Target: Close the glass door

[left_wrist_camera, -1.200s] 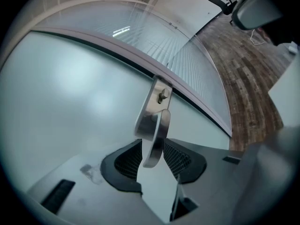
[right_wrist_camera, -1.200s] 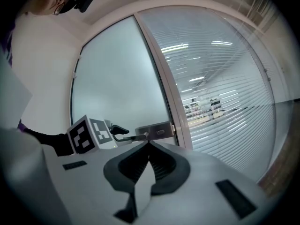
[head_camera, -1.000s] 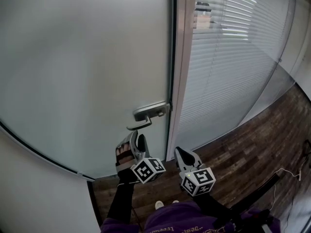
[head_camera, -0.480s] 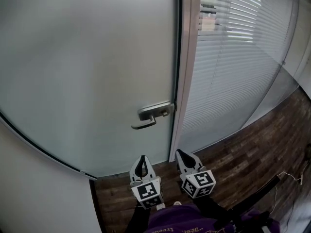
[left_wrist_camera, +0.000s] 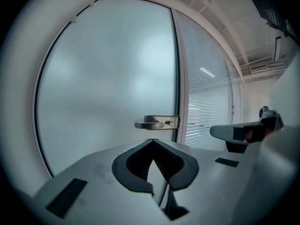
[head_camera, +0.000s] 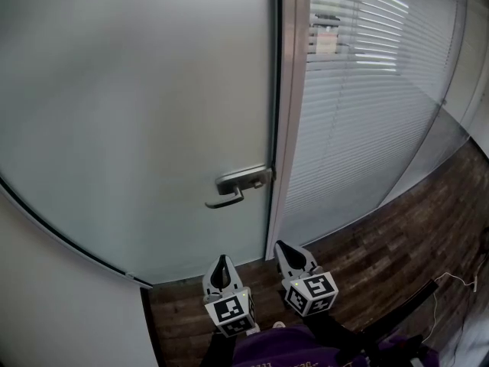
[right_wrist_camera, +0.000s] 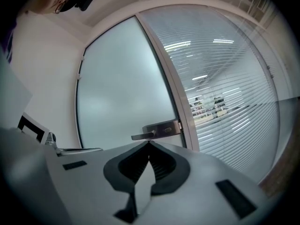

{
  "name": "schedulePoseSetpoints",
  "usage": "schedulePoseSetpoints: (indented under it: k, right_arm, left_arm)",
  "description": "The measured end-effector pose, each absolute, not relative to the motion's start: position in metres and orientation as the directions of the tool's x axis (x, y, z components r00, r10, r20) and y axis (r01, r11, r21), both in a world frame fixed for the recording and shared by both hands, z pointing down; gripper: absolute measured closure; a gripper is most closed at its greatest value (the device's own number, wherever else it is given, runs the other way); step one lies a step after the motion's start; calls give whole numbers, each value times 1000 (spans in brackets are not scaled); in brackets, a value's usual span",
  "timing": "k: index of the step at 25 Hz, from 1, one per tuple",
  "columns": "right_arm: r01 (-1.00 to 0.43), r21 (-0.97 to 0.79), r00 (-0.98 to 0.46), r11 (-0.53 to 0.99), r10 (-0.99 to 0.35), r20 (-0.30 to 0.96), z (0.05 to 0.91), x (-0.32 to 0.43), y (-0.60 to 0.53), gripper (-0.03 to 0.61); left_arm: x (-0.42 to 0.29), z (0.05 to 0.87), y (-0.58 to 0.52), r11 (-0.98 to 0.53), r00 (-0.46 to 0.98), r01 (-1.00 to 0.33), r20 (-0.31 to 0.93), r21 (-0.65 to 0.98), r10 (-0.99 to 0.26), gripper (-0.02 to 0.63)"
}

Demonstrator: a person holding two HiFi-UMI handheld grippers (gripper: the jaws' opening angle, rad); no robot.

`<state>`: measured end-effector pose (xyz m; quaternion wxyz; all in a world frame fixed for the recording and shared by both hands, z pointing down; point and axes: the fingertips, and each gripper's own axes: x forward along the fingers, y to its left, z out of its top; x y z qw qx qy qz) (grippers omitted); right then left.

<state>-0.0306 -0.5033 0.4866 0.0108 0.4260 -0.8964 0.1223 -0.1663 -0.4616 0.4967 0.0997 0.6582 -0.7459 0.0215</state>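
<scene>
Two grippers: both are hand-held, low in the head view, side by side and pointing at the door; neither touches it.
Left gripper (head_camera: pixel 222 260): its jaws are pressed together with nothing between them. Its own view shows the tips (left_wrist_camera: pixel 152 140) meeting just under the handle's outline, with clear space before the door.
Right gripper (head_camera: pixel 283 249): its jaws are also together and empty, as its own view shows (right_wrist_camera: pixel 149 143). It sits just right of the left gripper, in front of the foot of the frame.
Marker cubes: one rides on the back of each gripper, left (head_camera: pixel 231 312) and right (head_camera: pixel 312 293).
Glass door (head_camera: pixel 137 113): frosted and pale, it fills the left and centre of the head view. Its handle-side edge lies right along the frame, with only a thin dark line between them. Whether it is latched cannot be told.
Handle (head_camera: pixel 237 186): a metal lever on a plate at the door's right edge, pointing left, above and beyond both grippers.
Frame (head_camera: pixel 292 113): a pale upright post between the door and the partition.
Partition (head_camera: pixel 367 90): glass with horizontal blinds, to the right of the frame.
Floor (head_camera: pixel 382 243): dark wooden planks.
Wall (head_camera: pixel 46 297): plain and light, to the left of the door.
Person: a purple garment (head_camera: pixel 283 352) shows at the bottom edge.
</scene>
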Motion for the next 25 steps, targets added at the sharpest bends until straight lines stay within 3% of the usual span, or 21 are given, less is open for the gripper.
schedulePoseSetpoints:
  k: [25]
  right_arm:
    - [-763, -219, -642, 608, -752, 149, 491, -24, -504, 581]
  left_arm:
    - [-153, 496, -459, 121, -100, -988, 204, 93, -974, 612]
